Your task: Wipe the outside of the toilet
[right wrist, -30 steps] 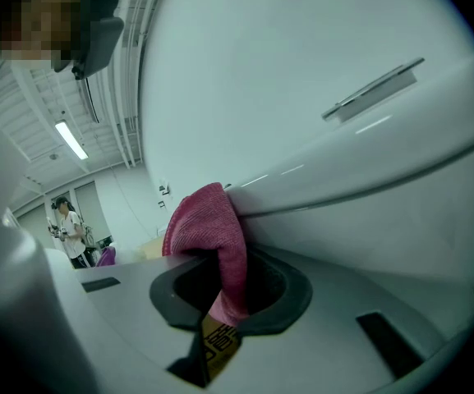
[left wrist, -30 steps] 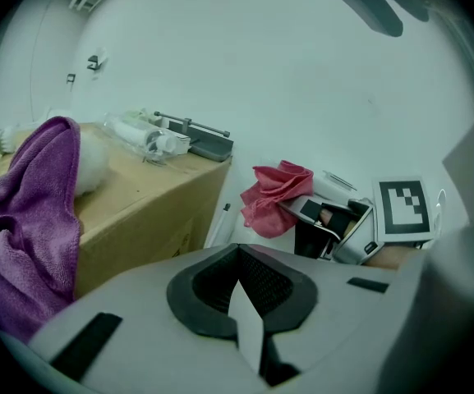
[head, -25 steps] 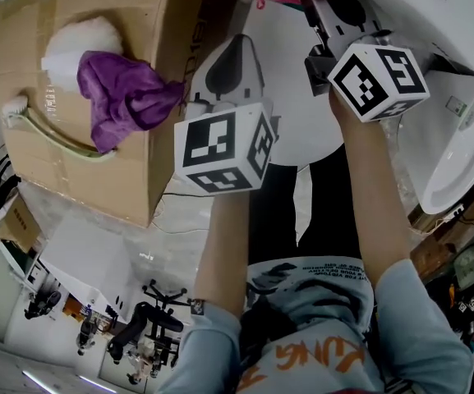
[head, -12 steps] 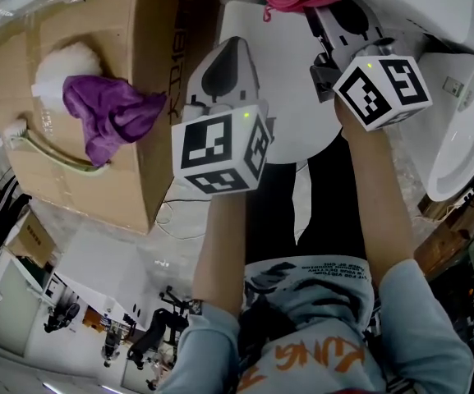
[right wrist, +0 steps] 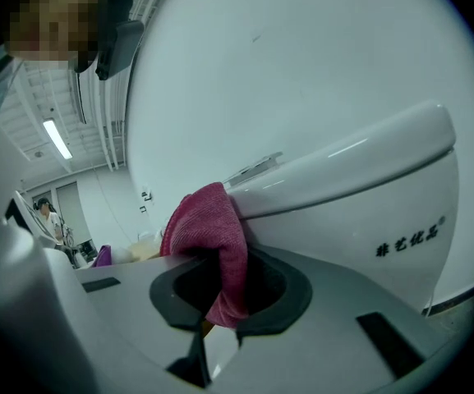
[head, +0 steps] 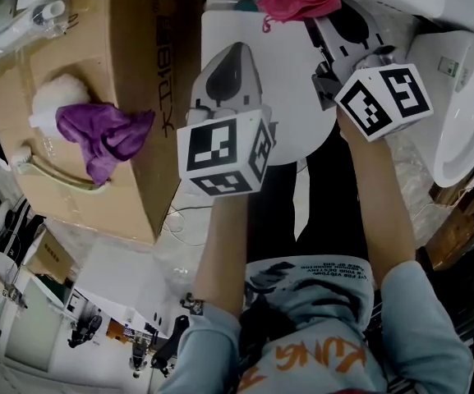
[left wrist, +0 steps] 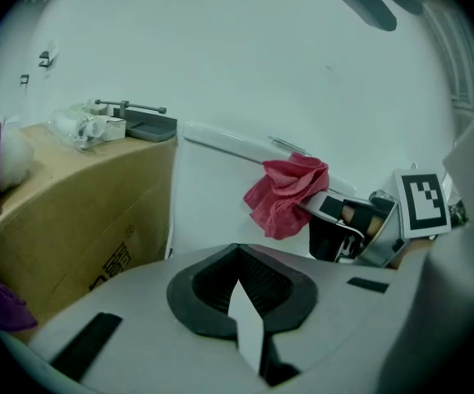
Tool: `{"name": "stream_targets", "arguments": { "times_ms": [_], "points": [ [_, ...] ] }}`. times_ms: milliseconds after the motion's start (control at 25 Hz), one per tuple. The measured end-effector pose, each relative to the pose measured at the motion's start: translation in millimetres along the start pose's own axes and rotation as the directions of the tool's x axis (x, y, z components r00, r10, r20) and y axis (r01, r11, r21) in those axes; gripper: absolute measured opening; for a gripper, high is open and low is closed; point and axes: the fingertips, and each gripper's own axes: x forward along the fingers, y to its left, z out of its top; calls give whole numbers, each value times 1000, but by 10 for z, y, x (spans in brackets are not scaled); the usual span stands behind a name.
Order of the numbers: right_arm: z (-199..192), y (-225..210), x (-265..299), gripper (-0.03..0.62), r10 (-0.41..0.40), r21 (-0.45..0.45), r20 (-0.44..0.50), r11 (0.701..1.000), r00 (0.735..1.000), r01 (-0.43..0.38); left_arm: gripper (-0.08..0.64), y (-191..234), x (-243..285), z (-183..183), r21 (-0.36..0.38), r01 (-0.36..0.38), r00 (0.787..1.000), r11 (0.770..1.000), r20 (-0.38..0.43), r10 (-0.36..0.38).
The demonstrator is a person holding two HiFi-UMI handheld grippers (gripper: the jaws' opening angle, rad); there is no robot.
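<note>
I am in the wiping step: my right tool (right wrist: 224, 294) is clamped on the red cloth (right wrist: 208, 236), whose bunched end lies against the white toilet (right wrist: 360, 203) just under the lid's edge, at about one o'clock from the jaws. My left tool (left wrist: 241, 290) has its jaws drawn together with nothing between them and hangs over the white surface, taking no part. Next, I judge, I must keep the cloth pressed to the porcelain and drag it along the curved outer wall without letting it slip from the jaws. The right gripper view alone shows the cloth touching the toilet and the print on the bowl's side. The left gripper view shows the cloth drooping from the right tool. The head view adds the cardboard box (head: 89, 64) at ten o'clock, with a purple cloth (head: 105, 134) lying on top of it.
</note>
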Motion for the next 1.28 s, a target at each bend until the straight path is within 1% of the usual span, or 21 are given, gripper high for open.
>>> {"name": "stream_targets", "arguments": {
  "times_ms": [200, 360, 680, 1040, 1200, 1280],
  "points": [
    [110, -162, -213, 63, -40, 6, 14, 999, 999, 40, 17, -190, 90, 8, 30, 37, 999, 999, -15, -37],
    [166, -356, -434, 63, -84, 12, 12, 996, 996, 83, 17, -329, 156, -15, 34, 49, 998, 998, -35, -48],
    [246, -721, -828, 63, -160, 24, 29, 987, 987, 159, 17, -759, 334, -50, 74, 105, 993, 992, -65, -100],
    [292, -1192, -1236, 63, -285, 26, 40, 959, 958, 284, 17, -1035, 504, -70, 83, 136, 987, 987, -93, -128],
    [234, -1352, -1451, 63, -359, 34, 45, 933, 932, 358, 17, -1008, 527, -59, 79, 127, 989, 989, -88, -120],
    [160, -1346, -1504, 63, -357, 25, 28, 934, 934, 357, 17, -928, 525, -93, 60, 107, 991, 992, -85, -102]
  ]
}}
